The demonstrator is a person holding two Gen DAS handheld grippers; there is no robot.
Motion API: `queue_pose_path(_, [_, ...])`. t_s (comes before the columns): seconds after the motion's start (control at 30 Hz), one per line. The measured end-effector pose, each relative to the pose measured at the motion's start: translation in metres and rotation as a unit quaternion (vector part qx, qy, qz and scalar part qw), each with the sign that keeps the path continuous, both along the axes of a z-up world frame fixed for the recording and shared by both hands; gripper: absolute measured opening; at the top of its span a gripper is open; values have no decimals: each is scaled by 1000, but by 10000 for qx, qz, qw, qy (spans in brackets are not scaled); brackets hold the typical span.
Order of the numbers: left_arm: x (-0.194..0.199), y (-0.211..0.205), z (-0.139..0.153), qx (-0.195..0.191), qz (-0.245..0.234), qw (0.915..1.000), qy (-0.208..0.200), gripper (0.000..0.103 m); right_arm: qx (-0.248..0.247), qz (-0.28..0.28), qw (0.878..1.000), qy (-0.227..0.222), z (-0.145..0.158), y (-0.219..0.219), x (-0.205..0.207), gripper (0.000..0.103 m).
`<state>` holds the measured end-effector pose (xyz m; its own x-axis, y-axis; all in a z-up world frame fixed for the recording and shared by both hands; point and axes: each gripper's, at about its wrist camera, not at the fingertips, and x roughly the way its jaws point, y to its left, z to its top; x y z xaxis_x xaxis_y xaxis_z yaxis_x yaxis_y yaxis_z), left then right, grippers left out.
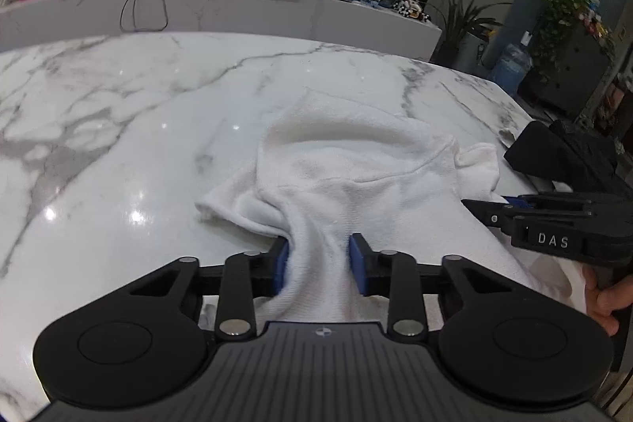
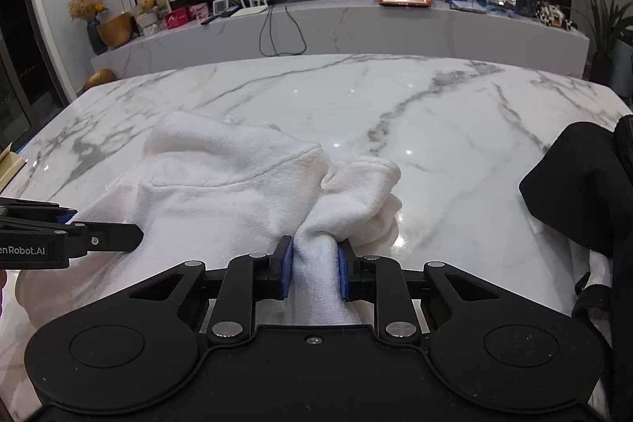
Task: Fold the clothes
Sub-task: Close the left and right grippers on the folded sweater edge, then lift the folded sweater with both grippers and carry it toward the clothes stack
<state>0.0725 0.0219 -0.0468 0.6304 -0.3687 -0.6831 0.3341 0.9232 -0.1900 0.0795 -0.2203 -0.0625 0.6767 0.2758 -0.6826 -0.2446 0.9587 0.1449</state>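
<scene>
A white fleece garment lies bunched on the marble table; it also shows in the right wrist view. My left gripper is shut on a fold of its near edge, cloth pinched between the blue pads. My right gripper is shut on another bunch of the same garment, beside a sleeve. In the left wrist view the right gripper shows at the right. In the right wrist view the left gripper shows at the left.
A black garment lies at the table's right edge, also seen in the left wrist view. A low marble shelf with boxes, a router and cables stands behind the table. Plants stand at the right.
</scene>
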Motion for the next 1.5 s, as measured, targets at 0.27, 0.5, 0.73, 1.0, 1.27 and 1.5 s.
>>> queue_pose_path(0.27, [-4,-3,7,120,-27,9995,-277,19,-543,204,9977,-343,5,13,-7,18])
queue_pose_path(0.5, [-15,-2,19,131,6,9983,-575,18,-618,144,9957,-668,16,16,-16,18])
queue_pose_path(0.73, [-39,0,35,245,-14,9962,-837,17,-811,147,9905,-1102,36,22,-46,17])
queue_pose_path(1.0, [-74,-4,59,192,-6,9943,-1047,16,-1103,172,9805,-1617,63,23,-88,17])
queue_pose_path(1.27, [-94,-20,100,137,-229,9901,-1380,16,-1110,-7,9741,-1969,101,7,-125,17])
queue_pose_path(1.5, [-98,-54,139,45,-520,9846,-1671,16,-1108,-267,9666,-2294,144,-29,-146,17])
